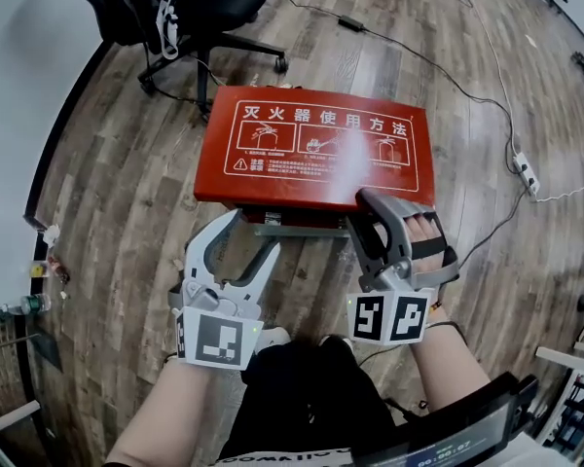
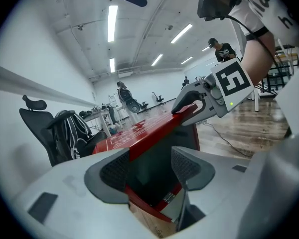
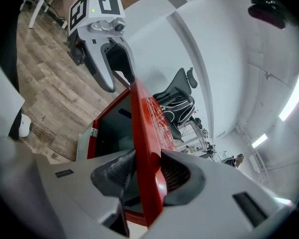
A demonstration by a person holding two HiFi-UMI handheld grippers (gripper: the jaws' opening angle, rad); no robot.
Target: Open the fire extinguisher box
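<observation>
Gripping the front edge of the lid of the red fire extinguisher box near the box's right corner, the right gripper has its jaws clamped on that slightly raised lid. The left gripper holds its jaws apart around the same edge near the box's left corner. A black office chair stands behind the box.

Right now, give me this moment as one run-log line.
lid: ajar, front edge raised off box | right gripper: jaws shut on lid edge | left gripper: jaws apart around lid edge
</observation>
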